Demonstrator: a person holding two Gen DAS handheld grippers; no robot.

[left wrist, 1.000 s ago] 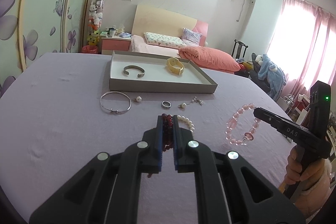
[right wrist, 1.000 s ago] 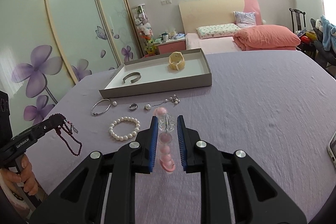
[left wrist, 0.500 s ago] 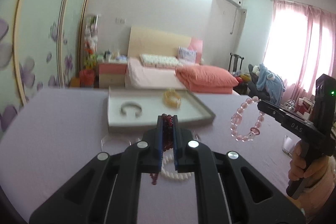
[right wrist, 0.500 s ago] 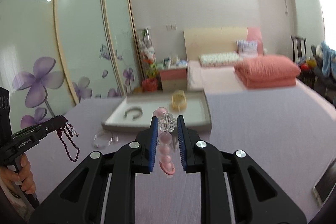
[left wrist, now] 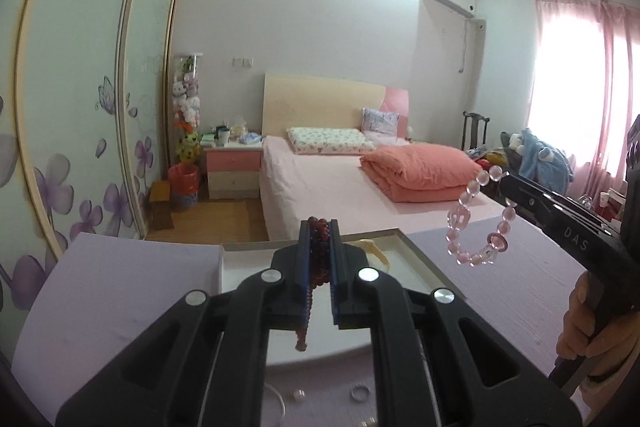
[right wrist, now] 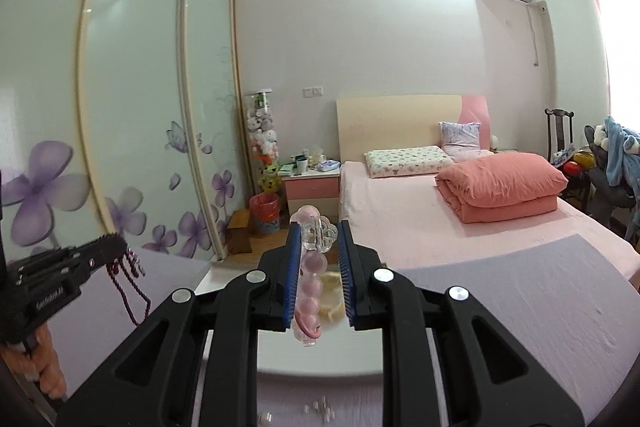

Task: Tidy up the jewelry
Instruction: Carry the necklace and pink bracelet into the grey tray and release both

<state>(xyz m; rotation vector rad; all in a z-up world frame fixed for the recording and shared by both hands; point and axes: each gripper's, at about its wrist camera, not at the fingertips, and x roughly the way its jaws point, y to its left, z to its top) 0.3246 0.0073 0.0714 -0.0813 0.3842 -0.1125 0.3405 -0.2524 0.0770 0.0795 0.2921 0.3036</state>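
The dark red bead strand (left wrist: 318,267) hangs pinched between the pads of the left tool (left wrist: 319,259), its loose loops dangling straight down above the near part of the tray (left wrist: 424,263). The pink bead bracelet (right wrist: 310,291) is clamped the same way in the right tool (right wrist: 319,267), a clear flower charm at the top and the beads hanging below; from the left wrist it shows as a full loop to the right of the tray's right rim. Both tools are closed on their pieces, and both pieces are off the bench (left wrist: 132,291).

The tray lies directly ahead of and below both tools, its long side running across the view. The yellow bangle (left wrist: 376,253) already rests inside it, just beyond the left tool's tips. Judged from this, the left hand is slightly nearer the tray's middle, while the right hand (left wrist: 588,323) comes in from the tray's right. A ring (left wrist: 359,393) and a small pearl (left wrist: 299,394) sit on the bench before the tray's near wall.
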